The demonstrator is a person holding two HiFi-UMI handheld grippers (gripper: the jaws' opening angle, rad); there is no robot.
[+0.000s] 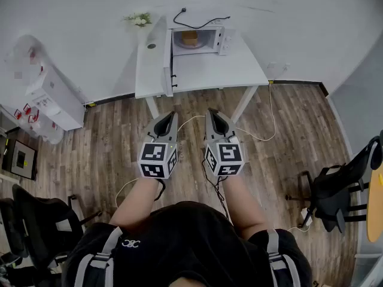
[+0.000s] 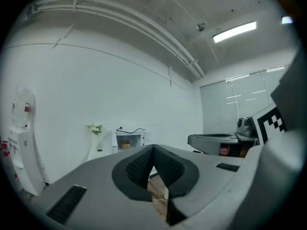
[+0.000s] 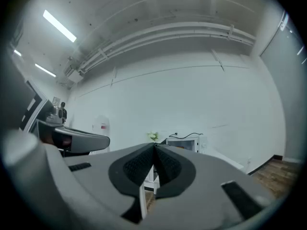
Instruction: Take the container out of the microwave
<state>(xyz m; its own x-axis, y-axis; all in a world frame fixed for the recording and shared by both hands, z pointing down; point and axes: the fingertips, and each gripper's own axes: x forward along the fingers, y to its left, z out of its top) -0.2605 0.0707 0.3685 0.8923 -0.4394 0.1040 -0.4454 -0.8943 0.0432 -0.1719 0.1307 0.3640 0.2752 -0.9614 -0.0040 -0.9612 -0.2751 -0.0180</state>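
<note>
A white table (image 1: 209, 70) stands against a plain white wall (image 1: 90, 11) on a brown wood-plank floor (image 1: 287, 136), with a small bunch of white flowers (image 1: 139, 19) beside its far left corner and a black cable (image 1: 206, 23) looping behind it. Left of the table stands a white cabinet (image 1: 51, 94) with red marks, and black office chairs sit well off to its right (image 1: 335, 190) and left (image 1: 30, 220). High above the table, white pipes (image 2: 144, 36) run under the ceiling beside a lit strip light (image 2: 235, 31), with pale blinds (image 2: 225, 104) to its right.
</note>
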